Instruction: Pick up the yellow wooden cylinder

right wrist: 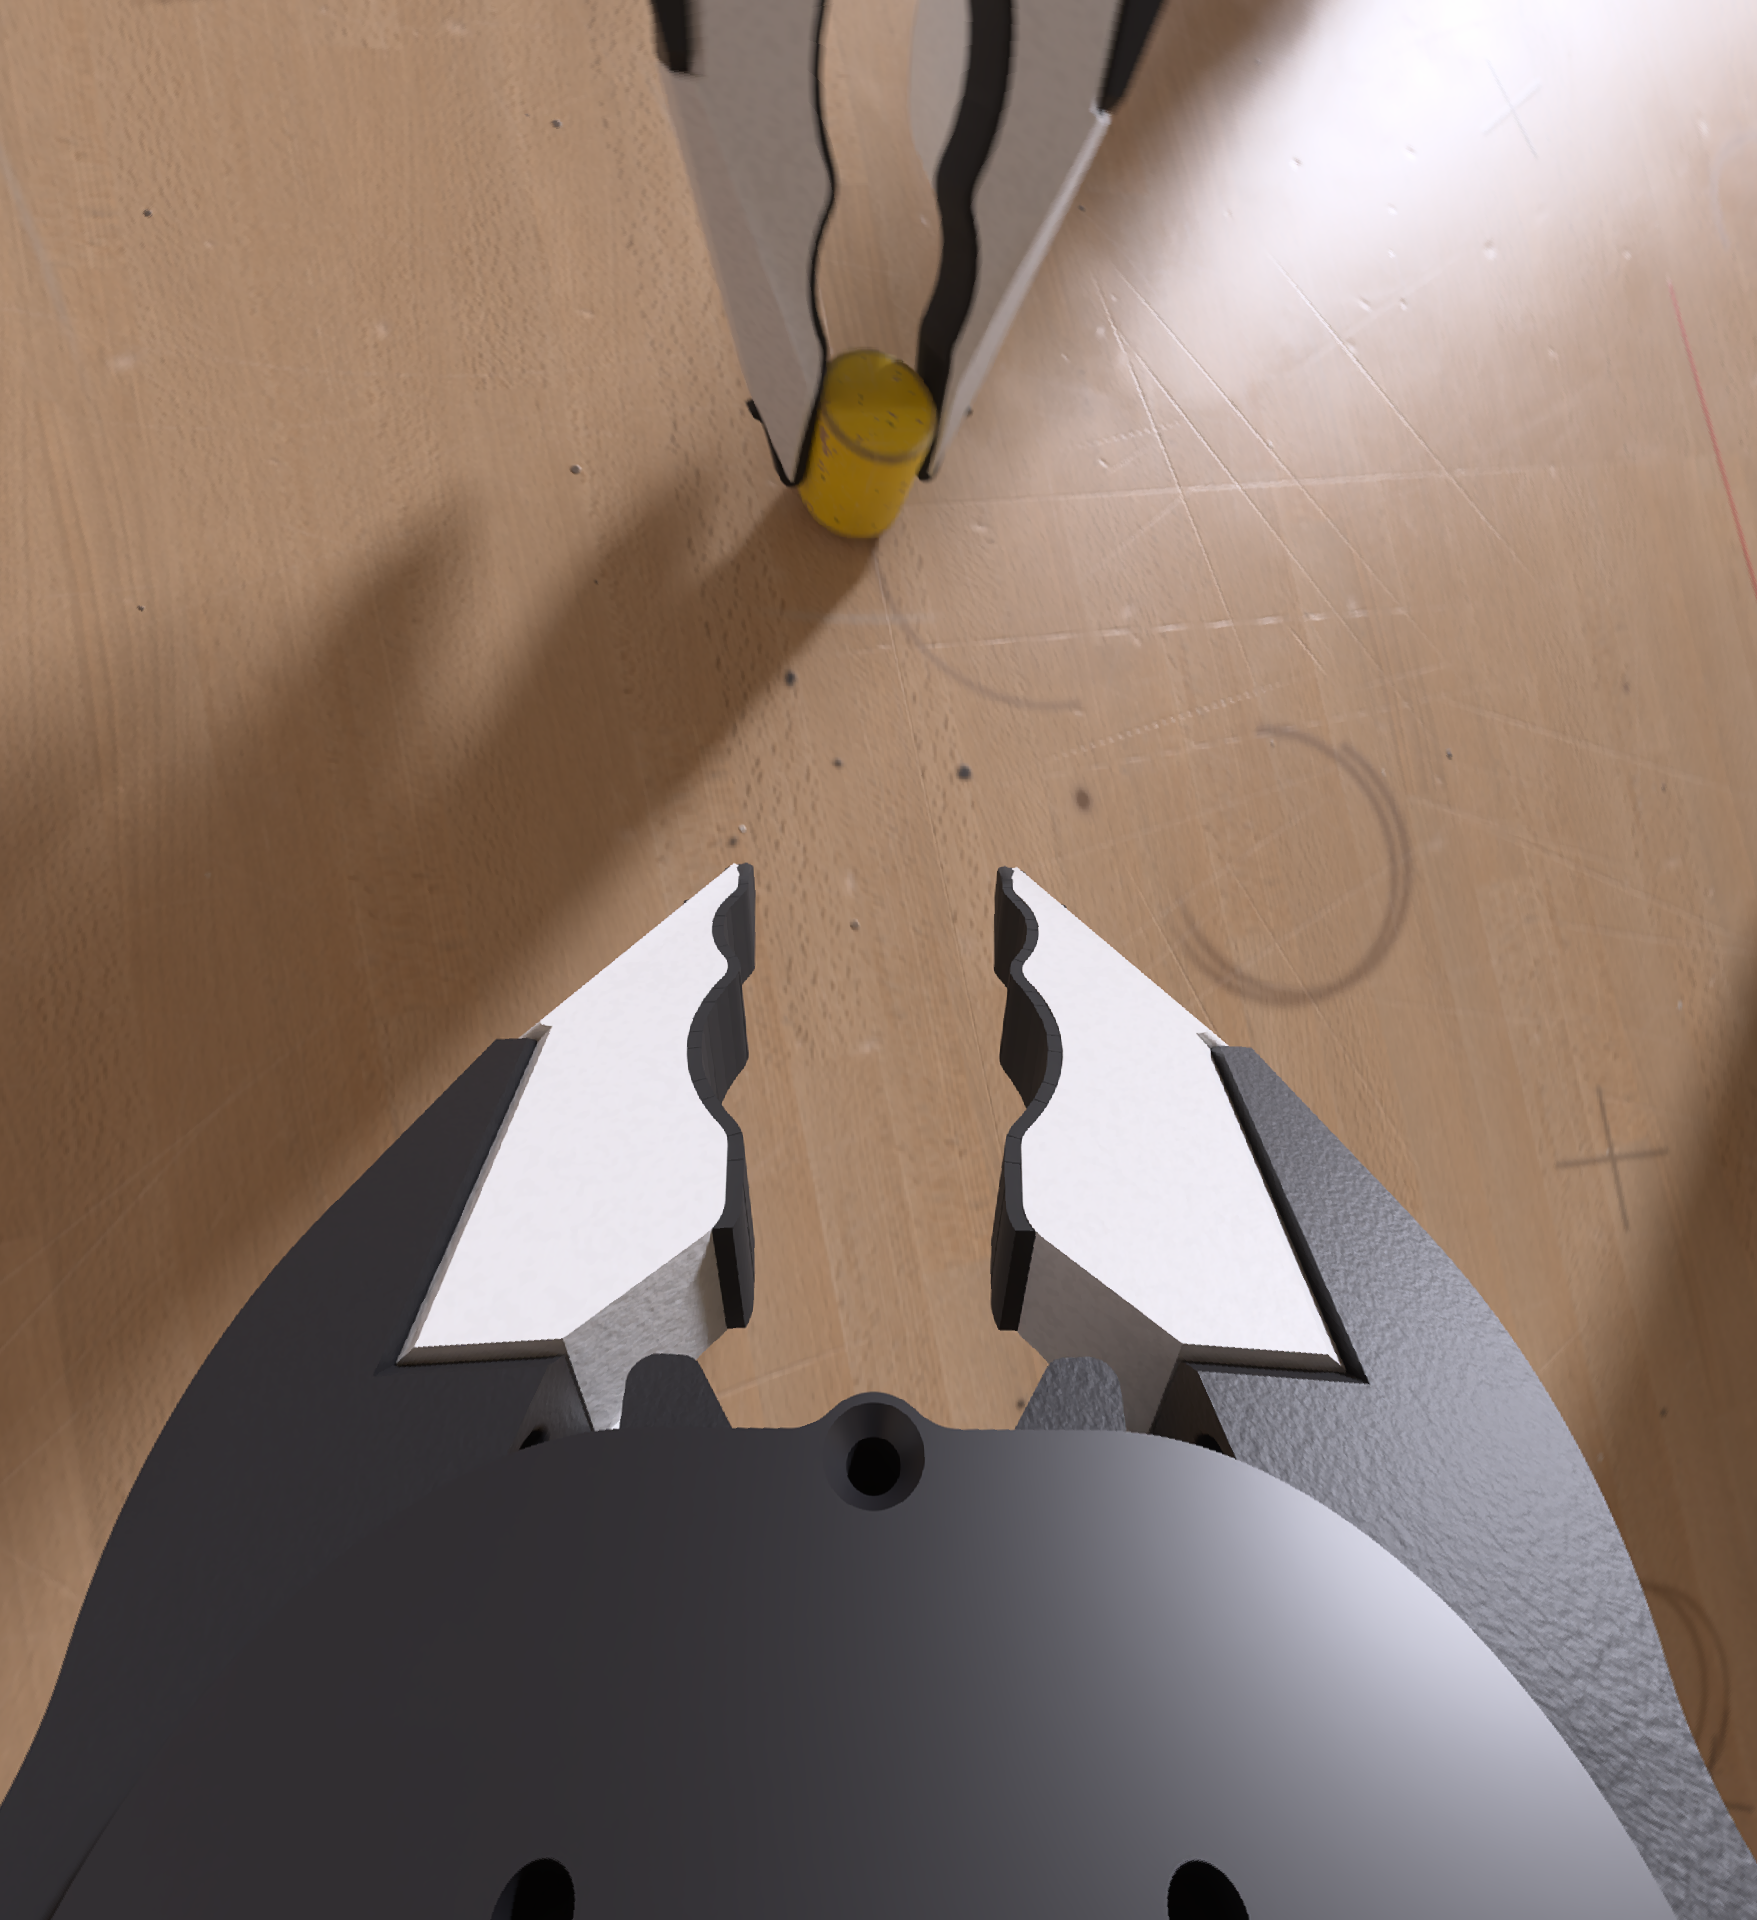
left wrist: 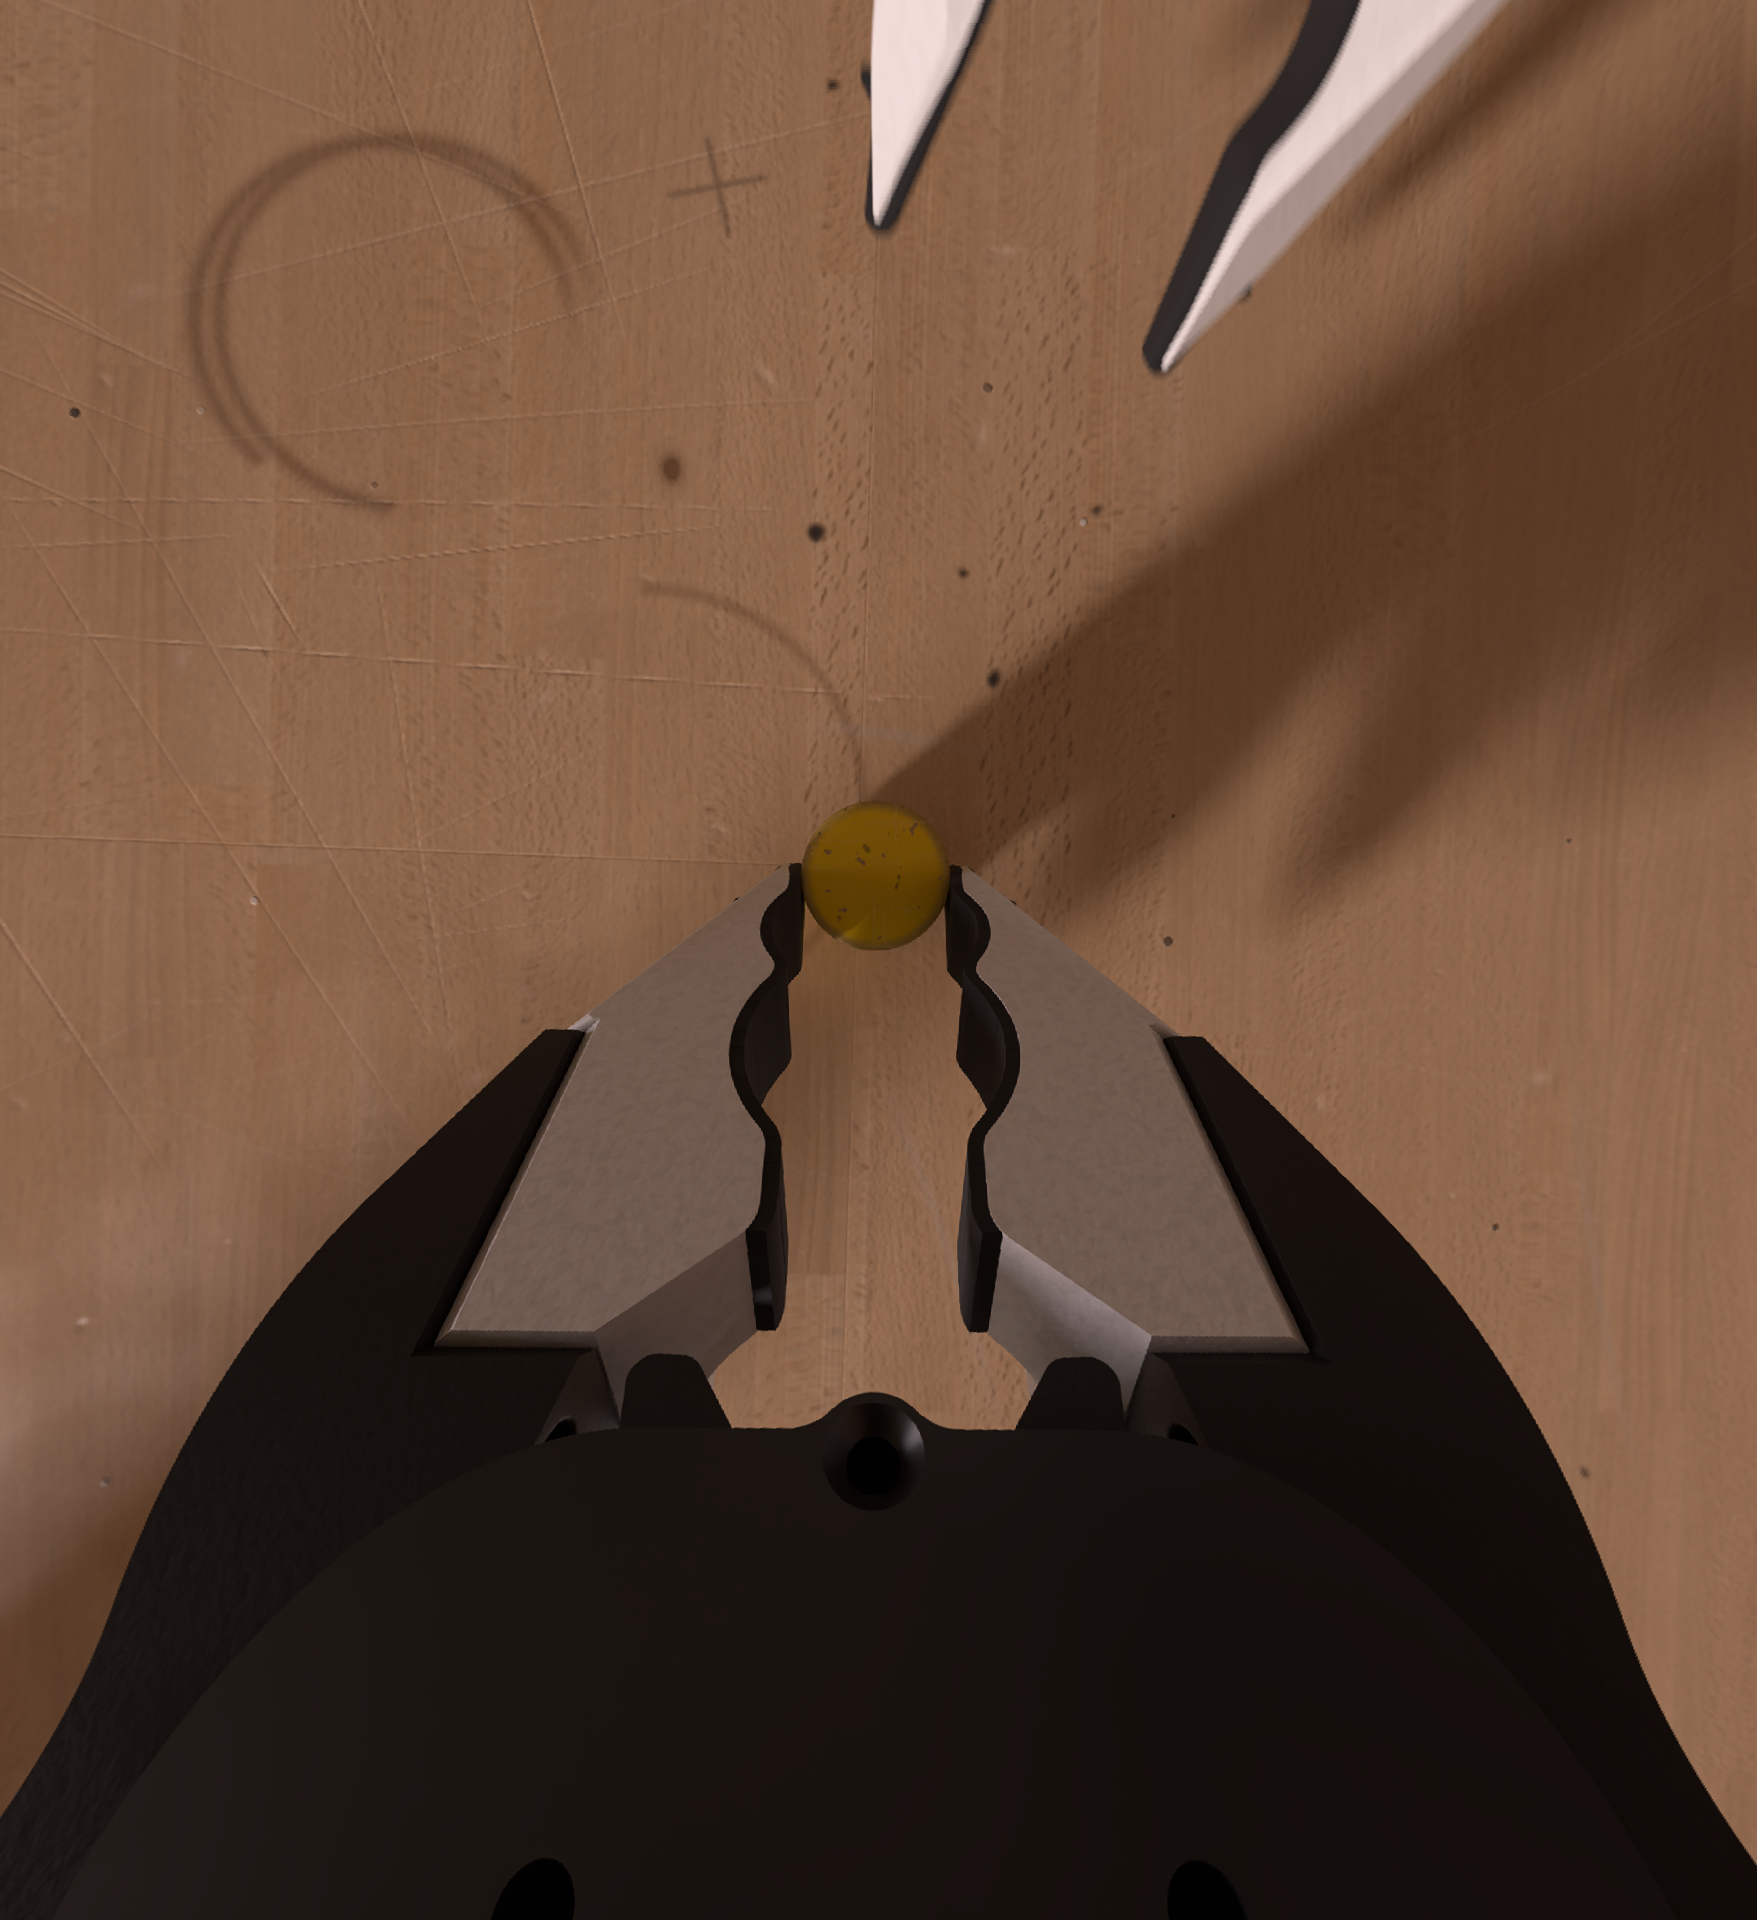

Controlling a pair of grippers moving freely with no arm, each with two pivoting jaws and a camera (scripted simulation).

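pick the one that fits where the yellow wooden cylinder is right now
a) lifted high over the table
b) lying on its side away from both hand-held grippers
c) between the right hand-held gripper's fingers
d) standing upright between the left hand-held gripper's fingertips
d: the yellow wooden cylinder stands upright on the wooden table, flanked at both sides by the fingertips of the left hand-held gripper, while the right hand-held gripper is open with nothing between its fingers.

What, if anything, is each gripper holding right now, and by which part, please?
The left gripper clamps the yellow cylinder by its upper sides, fingertips on opposite sides. The right gripper is open and holds nothing.
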